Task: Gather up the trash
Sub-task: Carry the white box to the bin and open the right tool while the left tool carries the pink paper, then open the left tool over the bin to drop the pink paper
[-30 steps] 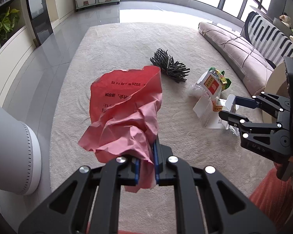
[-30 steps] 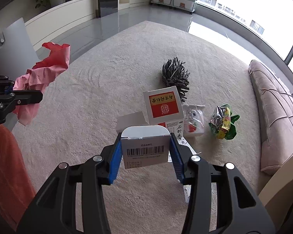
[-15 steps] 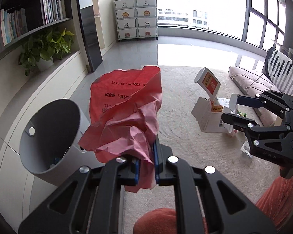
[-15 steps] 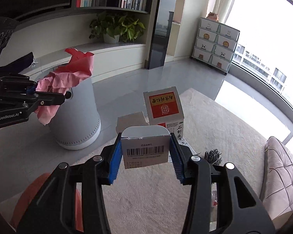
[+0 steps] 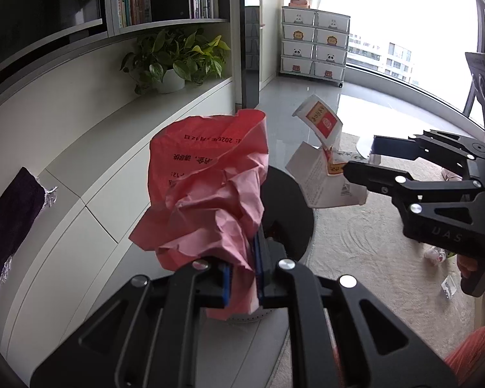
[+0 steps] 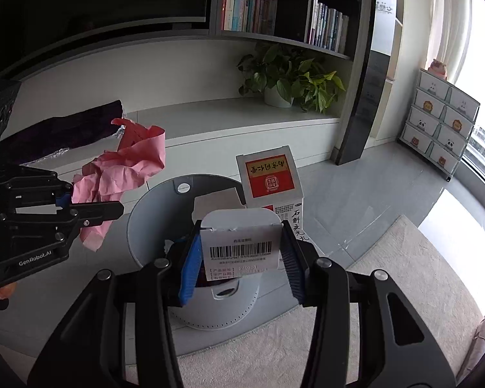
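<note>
Pink crumpled paper [image 5: 207, 190] is pinched between the blue pads of the left tool [image 5: 242, 278], its jaws narrowed onto a bunched lower fold while the printed upper part flares loose above. In the right wrist view the same wad [image 6: 123, 174] hangs just left of the grey round bin [image 6: 165, 213], near its rim but not clearly over the opening. The right tool [image 6: 241, 258] clamps a white and red medicine carton [image 6: 268, 177] by its barcoded end flap, jaws set about as wide as that flap; the carton, opened out with flaps hanging, sits above the bin's mouth, and something dark and red already lies inside.

Both pieces look very light. The paper is soft and springy, so it should likely drop cleanly once the pads part, though a fold could cling to a pad; the bunched stem is the sensible grip, since the flared edge would tear or slip. The carton is thin card, stiff along its panels but floppy at the hinged flaps, so holding a flap lets the body swing. A grip across the box body would be steadier, but for a short drop the flap seems enough.

A potted plant [image 6: 291, 77] stands on the white bench [image 6: 229, 116] behind the bin; beige carpet [image 6: 388, 291] lies to the right.
</note>
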`<state>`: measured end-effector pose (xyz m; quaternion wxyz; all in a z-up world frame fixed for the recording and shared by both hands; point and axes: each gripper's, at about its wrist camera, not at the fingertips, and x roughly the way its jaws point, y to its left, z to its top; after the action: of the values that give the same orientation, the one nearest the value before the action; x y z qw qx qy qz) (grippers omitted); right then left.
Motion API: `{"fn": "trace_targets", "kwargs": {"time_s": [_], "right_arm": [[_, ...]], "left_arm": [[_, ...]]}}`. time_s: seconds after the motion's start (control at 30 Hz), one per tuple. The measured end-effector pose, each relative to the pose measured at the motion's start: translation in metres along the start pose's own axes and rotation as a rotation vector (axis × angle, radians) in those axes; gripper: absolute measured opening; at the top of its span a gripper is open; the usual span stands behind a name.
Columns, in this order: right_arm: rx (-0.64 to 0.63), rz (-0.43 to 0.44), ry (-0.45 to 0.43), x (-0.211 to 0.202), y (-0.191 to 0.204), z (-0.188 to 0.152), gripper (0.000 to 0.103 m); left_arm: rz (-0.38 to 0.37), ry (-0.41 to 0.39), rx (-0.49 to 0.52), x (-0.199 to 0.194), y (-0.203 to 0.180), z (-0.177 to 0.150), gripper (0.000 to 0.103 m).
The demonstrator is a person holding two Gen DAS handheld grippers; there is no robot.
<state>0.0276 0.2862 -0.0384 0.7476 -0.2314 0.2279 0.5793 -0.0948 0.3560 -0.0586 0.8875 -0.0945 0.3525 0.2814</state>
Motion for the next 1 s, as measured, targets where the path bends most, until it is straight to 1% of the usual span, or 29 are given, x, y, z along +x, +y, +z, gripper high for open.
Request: {"fn": "trace_targets", "kwargs": {"time_s": [0.07, 0.13, 0.17, 0.2, 0.23, 0.37, 0.47, 0.73, 0.8, 0.83, 0.87, 0.9, 0.93, 0.97, 1.0], "right_arm": [[0.002, 0.033, 0.025, 0.021, 0.010, 0.017, 0.044], [0.004, 0.046, 0.049, 0.039, 0.018, 0.027, 0.045], [0.000, 0.050, 0.056, 0.045, 0.021, 0.030, 0.050], [-0.001, 0.053, 0.061, 0.050, 0.024, 0.032, 0.058], [0.001, 0.046, 0.058, 0.053, 0.027, 0.033, 0.060], [0.012, 0.045, 0.046, 0.053, 0.029, 0.032, 0.061], [0.024, 0.033, 0.043, 0.045, 0.023, 0.026, 0.061], [0.025, -0.025, 0.050, 0.022, 0.006, 0.013, 0.061], [0.028, -0.037, 0.048, 0.014, 0.001, 0.008, 0.061], [0.029, -0.042, 0.046, 0.010, -0.002, 0.006, 0.061], [0.029, -0.047, 0.044, 0.006, -0.004, 0.003, 0.061], [0.029, -0.054, 0.044, 0.002, -0.007, 0.000, 0.061], [0.028, -0.062, 0.042, -0.003, -0.009, -0.003, 0.061], [0.027, -0.070, 0.041, -0.008, -0.012, -0.007, 0.061], [0.029, -0.076, 0.040, -0.013, -0.015, -0.011, 0.061]], "left_arm": [[0.010, 0.007, -0.016, 0.001, 0.011, -0.002, 0.012], [0.018, 0.015, -0.029, 0.004, 0.023, -0.004, 0.012], [0.020, 0.020, -0.034, 0.006, 0.028, -0.004, 0.012], [0.021, 0.024, -0.038, 0.007, 0.032, -0.005, 0.012], [0.022, 0.028, -0.041, 0.010, 0.035, -0.005, 0.012], [0.015, 0.039, -0.042, 0.019, 0.041, -0.002, 0.012], [-0.002, 0.042, -0.043, 0.025, 0.040, 0.002, 0.012], [-0.038, 0.048, 0.007, 0.043, 0.019, 0.020, 0.013], [-0.041, 0.068, 0.031, 0.052, 0.012, 0.021, 0.018], [-0.027, 0.081, 0.036, 0.057, 0.010, 0.020, 0.024], [-0.006, 0.086, 0.036, 0.060, 0.009, 0.019, 0.046], [0.020, 0.076, 0.034, 0.061, 0.007, 0.018, 0.072], [0.048, 0.052, 0.030, 0.059, 0.006, 0.016, 0.078], [0.067, 0.033, 0.033, 0.056, 0.004, 0.014, 0.080], [0.072, 0.031, 0.038, 0.054, 0.002, 0.013, 0.080]]}}
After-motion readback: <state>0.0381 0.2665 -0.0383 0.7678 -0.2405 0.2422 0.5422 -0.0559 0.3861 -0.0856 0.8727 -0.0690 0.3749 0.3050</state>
